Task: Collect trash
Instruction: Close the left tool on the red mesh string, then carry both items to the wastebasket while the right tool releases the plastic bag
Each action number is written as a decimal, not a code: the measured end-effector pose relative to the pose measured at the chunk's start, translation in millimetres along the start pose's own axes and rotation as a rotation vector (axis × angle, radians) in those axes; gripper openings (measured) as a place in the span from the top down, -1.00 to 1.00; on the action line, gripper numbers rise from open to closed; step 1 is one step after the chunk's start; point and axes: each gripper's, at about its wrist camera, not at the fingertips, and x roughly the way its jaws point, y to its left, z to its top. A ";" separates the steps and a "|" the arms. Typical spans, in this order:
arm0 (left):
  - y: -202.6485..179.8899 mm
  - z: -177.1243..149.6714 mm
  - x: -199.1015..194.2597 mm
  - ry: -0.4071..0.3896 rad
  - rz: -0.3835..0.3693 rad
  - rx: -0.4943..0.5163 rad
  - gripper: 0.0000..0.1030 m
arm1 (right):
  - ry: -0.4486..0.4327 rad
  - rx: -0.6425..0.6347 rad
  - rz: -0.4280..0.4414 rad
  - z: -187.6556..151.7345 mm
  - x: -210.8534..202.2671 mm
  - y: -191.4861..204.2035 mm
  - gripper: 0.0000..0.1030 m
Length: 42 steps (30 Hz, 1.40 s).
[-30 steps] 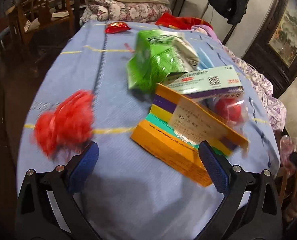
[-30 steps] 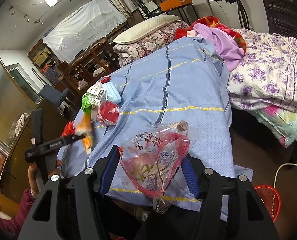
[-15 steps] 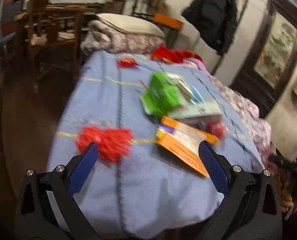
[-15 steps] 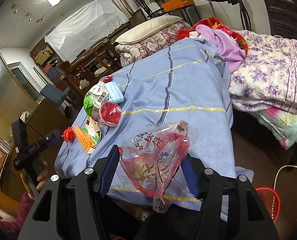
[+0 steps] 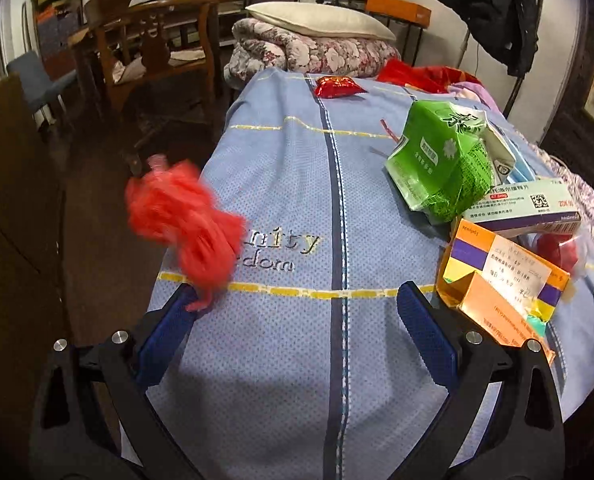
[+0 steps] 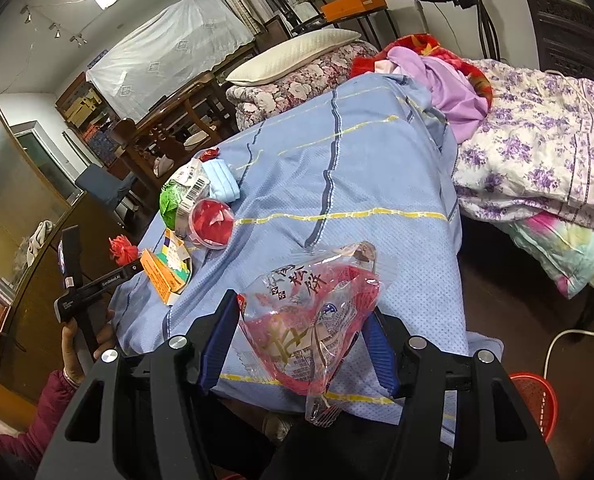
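The right gripper point(image 6: 297, 344) is clamped on a crinkly plastic bag point(image 6: 313, 320) held between its pads. The left gripper point(image 5: 297, 332) stands wide open with nothing between its fingers; a red wad point(image 5: 185, 224) lies just ahead of its left finger, an orange box point(image 5: 501, 292) beside its right one. The step in hand looks like picking the next scrap: the left gripper must centre on the wad, then close.

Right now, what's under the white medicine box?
The white medicine box lies on the orange box and leans against the green carton. A red-filled clear cup shows below its right end. Whether it touches the blue sheet is hidden.
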 end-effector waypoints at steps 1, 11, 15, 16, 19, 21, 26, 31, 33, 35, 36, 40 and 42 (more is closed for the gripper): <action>1.6 1.3 -0.6 -0.006 -0.017 -0.003 -0.86 | 0.005 0.005 0.001 -0.6 1.2 -1.0 -0.17; -37.7 25.5 -34.4 -0.143 -0.416 0.124 -0.66 | 0.030 0.008 -0.007 -3.4 9.6 -0.6 -0.17; -10.8 30.6 -61.9 -0.185 -0.391 0.067 -0.67 | 0.006 -0.022 -0.016 -1.4 3.9 6.1 -0.17; 2.5 33.6 -69.6 -0.211 -0.324 0.050 -0.73 | 0.008 -0.025 -0.013 -1.9 4.4 7.3 -0.17; 48.1 45.3 -73.3 -0.246 -0.153 -0.047 -0.87 | 0.019 -0.025 -0.002 -3.1 6.9 8.4 -0.17; 79.6 52.6 -41.5 -0.153 -0.100 -0.091 -0.87 | 0.022 -0.028 0.002 -3.6 7.5 9.8 -0.17; 92.1 38.7 5.3 -0.032 -0.160 -0.158 -0.84 | 0.019 -0.041 -0.013 -3.4 7.1 14.3 -0.17; 40.5 44.1 8.6 -0.033 -0.090 0.051 -0.85 | 0.022 -0.046 -0.018 -4.5 8.7 17.6 -0.17; 28.4 43.4 15.8 -0.011 -0.096 0.072 -0.69 | 0.022 -0.046 -0.018 -4.9 8.2 17.6 -0.17; 17.6 42.7 20.7 0.005 -0.120 0.081 -0.41 | 0.013 -0.048 -0.022 -4.6 6.8 17.7 -0.16; 11.2 40.2 18.9 0.000 -0.143 0.079 -0.37 | 0.009 -0.048 -0.023 -4.4 6.0 17.7 -0.16; -15.7 29.7 13.8 -0.014 -0.179 0.141 -0.19 | -0.004 -0.044 -0.025 -2.7 1.8 15.2 -0.15; -29.6 26.0 14.8 -0.011 -0.135 0.186 -0.19 | -0.006 -0.039 -0.025 -2.1 0.5 13.6 -0.15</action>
